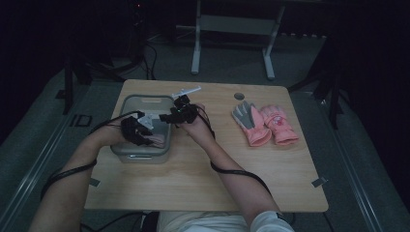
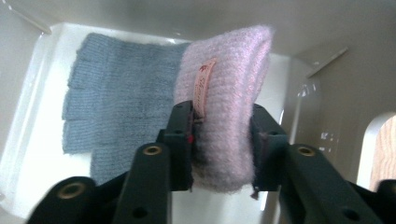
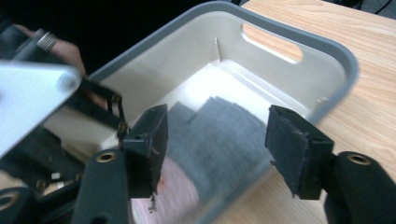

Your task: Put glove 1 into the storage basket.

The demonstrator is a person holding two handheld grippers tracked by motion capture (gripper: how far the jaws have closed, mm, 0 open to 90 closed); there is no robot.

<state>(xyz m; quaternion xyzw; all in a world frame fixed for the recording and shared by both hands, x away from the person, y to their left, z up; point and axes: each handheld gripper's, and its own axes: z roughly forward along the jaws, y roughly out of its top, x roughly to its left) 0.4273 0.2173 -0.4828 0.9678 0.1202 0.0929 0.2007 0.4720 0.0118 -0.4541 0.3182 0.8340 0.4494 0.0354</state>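
A grey bin point(image 1: 145, 99) stands on the left part of the wooden table point(image 1: 203, 174). My left gripper point(image 1: 145, 133) reaches down into it. In the left gripper view its jaws point(image 2: 223, 116) are shut on a folded pink knitted glove point(image 2: 229, 84), which stands upright between the pads. A grey knitted glove point(image 2: 116, 93) lies flat on the bin floor beside it. My right gripper point(image 1: 167, 117) hovers over the bin's right rim. In the right gripper view it point(image 3: 219, 126) is open with nothing between the pads, above the grey glove point(image 3: 233, 135) and the pink one point(image 3: 173, 191).
Two pink ski gloves lie side by side on the right of the table, one palm up with a grey palm point(image 1: 249, 123), the other point(image 1: 279, 126) next to it. A round hole point(image 1: 239, 95) sits in the tabletop behind them. A desk frame point(image 1: 232, 29) stands beyond the table.
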